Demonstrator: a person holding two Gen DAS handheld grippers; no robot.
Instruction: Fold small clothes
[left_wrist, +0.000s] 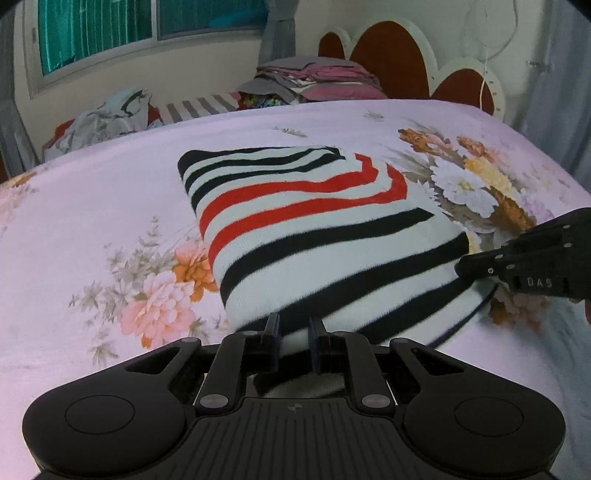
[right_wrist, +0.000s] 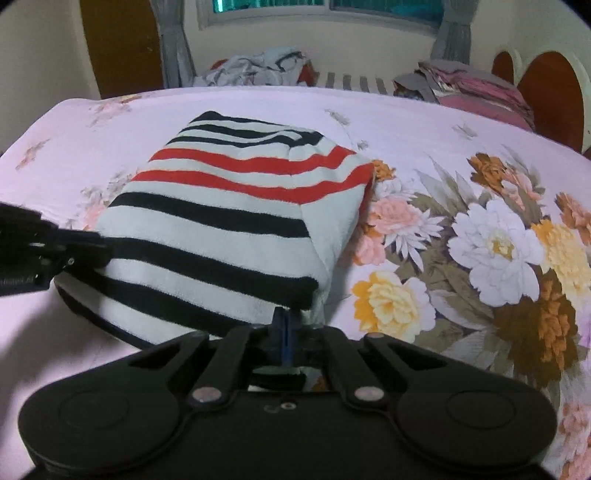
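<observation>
Striped folded sweater (left_wrist: 317, 236) lies mid-bed (left_wrist: 110, 192); my left gripper (left_wrist: 294, 334) and right gripper (right_wrist: 286, 325) jaws both pinch its near edge.

Sweater (left_wrist: 317, 236) white, black-red stripes; bedsheet (left_wrist: 110, 192) pink floral.

You have one striped garment (left_wrist: 317, 236) on the bed (left_wrist: 110, 192), folded, with black stripes and two red stripes on white. You have two grippers: the left gripper (left_wrist: 294, 332) and the right gripper (right_wrist: 286, 325), each with two fingers. Behind the bed you can count two heaps of clothes: one loose pile (left_wrist: 107, 118) and one folded stack (left_wrist: 321, 79). There is one window (left_wrist: 110, 29) and one headboard (left_wrist: 399, 62).
</observation>
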